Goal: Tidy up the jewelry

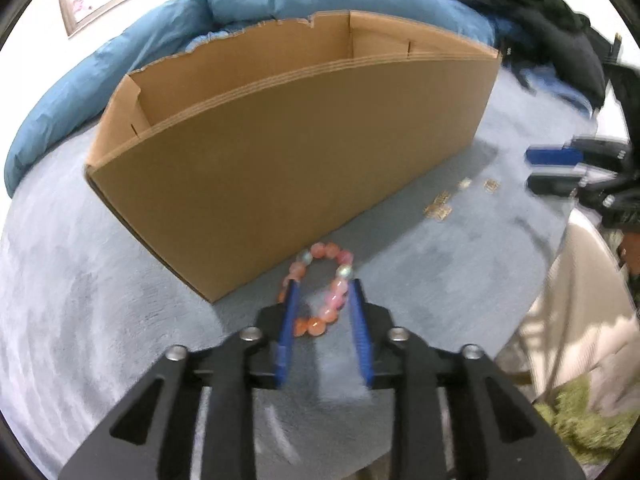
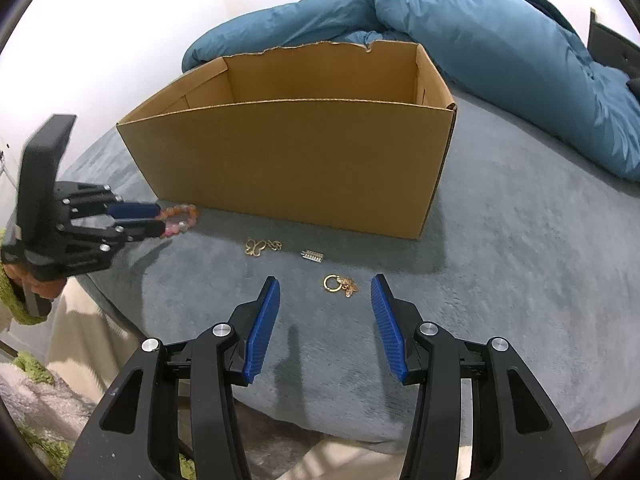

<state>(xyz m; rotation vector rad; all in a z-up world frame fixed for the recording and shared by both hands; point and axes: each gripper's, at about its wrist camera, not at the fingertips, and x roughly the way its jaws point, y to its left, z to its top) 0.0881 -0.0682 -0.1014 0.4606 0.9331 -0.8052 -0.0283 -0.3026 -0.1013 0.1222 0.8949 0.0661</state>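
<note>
A pink and orange bead bracelet (image 1: 320, 284) lies on the grey-blue bedcover by the near left corner of an open cardboard box (image 1: 288, 152). My left gripper (image 1: 325, 288) is partly closed around the bracelet, its blue fingers touching both sides; it also shows in the right wrist view (image 2: 160, 220) with the bracelet (image 2: 182, 220). My right gripper (image 2: 325, 280) is open and empty, just short of a gold ring with a bee charm (image 2: 340, 285). A gold butterfly piece (image 2: 258, 246) and a small silver clasp (image 2: 313, 257) lie nearer the box (image 2: 296, 160).
A blue duvet (image 2: 500, 60) is bunched behind the box. Dark clothes (image 1: 532, 12) lie at the far right in the left wrist view. The bed's front edge (image 2: 120, 292) drops to a pale floor and green rug.
</note>
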